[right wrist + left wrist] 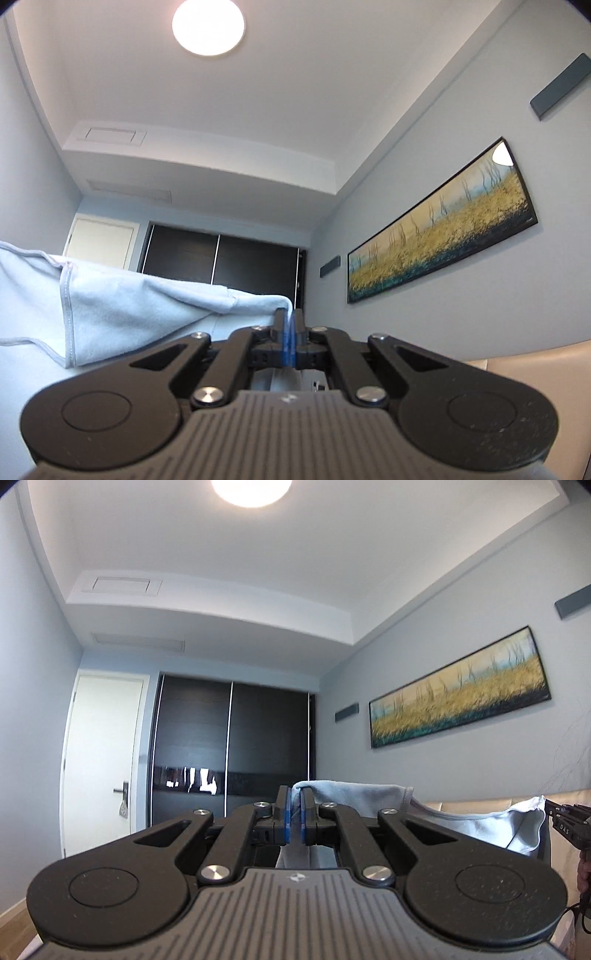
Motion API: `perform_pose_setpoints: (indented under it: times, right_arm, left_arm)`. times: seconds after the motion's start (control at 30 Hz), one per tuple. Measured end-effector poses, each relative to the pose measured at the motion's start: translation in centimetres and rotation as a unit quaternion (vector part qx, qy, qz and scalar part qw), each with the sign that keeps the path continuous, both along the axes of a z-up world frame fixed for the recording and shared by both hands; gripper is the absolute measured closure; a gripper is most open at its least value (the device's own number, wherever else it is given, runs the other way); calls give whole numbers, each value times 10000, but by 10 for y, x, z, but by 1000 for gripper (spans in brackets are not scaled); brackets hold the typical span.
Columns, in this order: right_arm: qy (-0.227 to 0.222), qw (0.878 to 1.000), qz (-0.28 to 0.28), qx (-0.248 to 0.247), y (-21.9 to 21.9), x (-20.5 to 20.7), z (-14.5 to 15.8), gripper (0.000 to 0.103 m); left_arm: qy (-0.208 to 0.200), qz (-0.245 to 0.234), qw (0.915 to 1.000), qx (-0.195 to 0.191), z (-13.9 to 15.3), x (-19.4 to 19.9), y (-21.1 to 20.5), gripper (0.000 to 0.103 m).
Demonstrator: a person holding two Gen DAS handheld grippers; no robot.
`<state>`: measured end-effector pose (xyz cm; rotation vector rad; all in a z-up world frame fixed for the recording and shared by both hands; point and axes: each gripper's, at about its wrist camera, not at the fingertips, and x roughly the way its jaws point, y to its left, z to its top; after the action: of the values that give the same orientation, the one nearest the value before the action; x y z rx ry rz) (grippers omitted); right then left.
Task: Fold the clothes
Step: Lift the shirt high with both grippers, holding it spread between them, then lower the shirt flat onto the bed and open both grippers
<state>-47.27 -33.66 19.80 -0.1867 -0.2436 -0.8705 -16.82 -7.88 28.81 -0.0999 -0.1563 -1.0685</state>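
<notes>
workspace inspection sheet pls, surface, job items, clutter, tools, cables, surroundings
surface: not in view; both cameras look up at the walls and ceiling
job's things: pale blue garment held up in the air, stretched between the two tools
clutter: nothing seen
grippers: left tool shut on one corner of the garment; right tool shut on another corner
cables: thin dark cable at the right edge of the left wrist view
surroundings: bedroom with padded headboard, long framed painting, dark sliding wardrobe, white door, round ceiling lamp lit
</notes>
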Motion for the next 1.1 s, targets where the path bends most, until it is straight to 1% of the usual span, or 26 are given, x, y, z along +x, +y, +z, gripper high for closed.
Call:
perform_pose_setpoints:
  times: [0.1, 0.17, 0.23, 0.3, 0.37, 0.47, 0.57, 0.73, 0.77, 0.83, 0.87, 0.93, 1.1]
  right_arm:
    - [292, 9990, 57, 332, -16, 24, -19, 101]
    - [486, 9972, 95, 553, -27, 40, -32, 101]
    - [679, 9946, 133, 773, -38, 56, -44, 101]
    - [910, 9906, 171, 1008, -51, 75, -61, 101]
    - [1204, 9853, 175, 1201, -65, 101, -83, 101]
    - [1487, 9796, 141, 1343, -86, 138, -107, 101]
    - [1670, 9756, 117, 1422, -108, 175, -121, 101]
    - [1835, 9708, 73, 1541, -145, 234, -134, 101]
    - [1885, 9694, 58, 1571, -153, 247, -138, 101]
    - [2065, 9625, 43, 1761, -174, 273, -151, 101]
    - [2188, 9578, 26, 1866, -186, 287, -160, 101]
    - [2485, 9474, -33, 2015, -205, 313, -188, 101]
    - [3179, 9169, -65, 2413, -248, 374, -267, 102]
  left_arm:
    - [309, 170, 9984, 452, -25, 25, -21, 100]
    - [585, 296, 9947, 790, -46, 47, -38, 100]
    - [1014, 376, 9877, 1127, -73, 76, -57, 100]
    - [1403, 461, 9780, 1471, -100, 106, -75, 100]
    - [1617, 549, 9701, 1724, -125, 132, -93, 100]
    - [1870, 640, 9607, 1950, -153, 168, -116, 100]
    - [2115, 667, 9536, 2035, -165, 202, -138, 100]
    - [2143, 782, 9484, 2203, -182, 249, -171, 100]
    - [2179, 807, 9462, 2251, -187, 258, -177, 100]
    - [2327, 873, 9377, 2427, -206, 279, -194, 100]
    - [2415, 911, 9322, 2537, -220, 290, -202, 100]
    - [2592, 987, 9203, 2759, -249, 311, -217, 100]
    - [2989, 1106, 8834, 3435, -335, 359, -256, 100]
